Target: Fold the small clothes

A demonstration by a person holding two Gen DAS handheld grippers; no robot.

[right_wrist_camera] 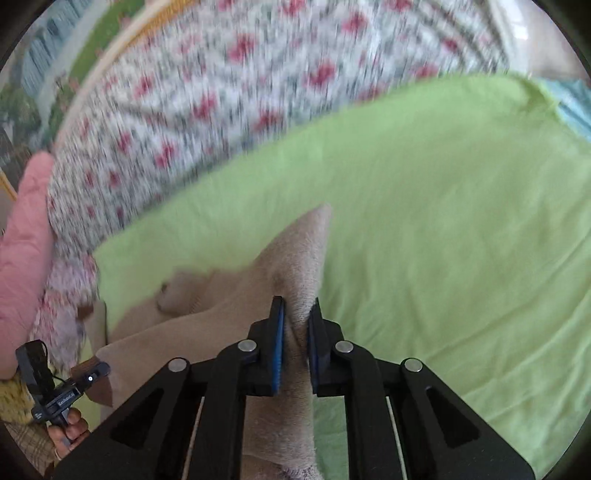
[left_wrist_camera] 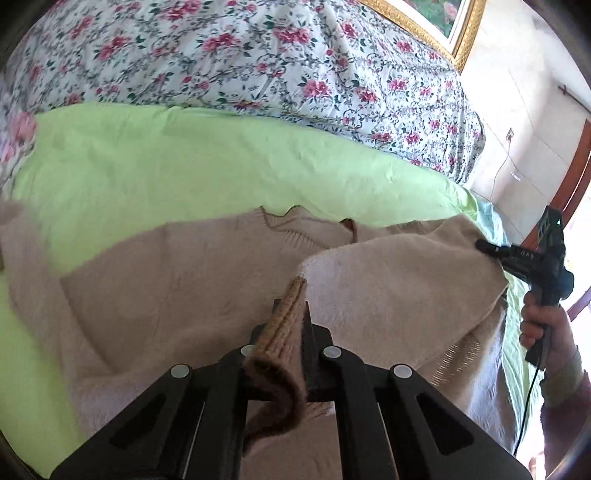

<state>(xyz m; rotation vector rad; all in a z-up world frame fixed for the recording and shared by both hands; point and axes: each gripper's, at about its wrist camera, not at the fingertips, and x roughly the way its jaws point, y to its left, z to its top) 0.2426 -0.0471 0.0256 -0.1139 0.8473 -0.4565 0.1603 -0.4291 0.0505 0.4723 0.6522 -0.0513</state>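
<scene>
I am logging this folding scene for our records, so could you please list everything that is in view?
sweater: one, beige knit with a brown ribbed hem, spread on the green sheet, partly lifted
green sheet: one, light green, under the sweater
floral bedspread: one, white with pink flowers, behind the green sheet
pink cloth: one, pink, at the left edge of the right wrist view
framed picture: one, gold frame, beyond the bedspread
door: one, brown wood, far right
left hand-held gripper: one, black, shut on the sweater's ribbed hem
right hand-held gripper: one, black with blue pads, shut on a sweater fold
hand: one, holding the right hand-held gripper's handle
</scene>
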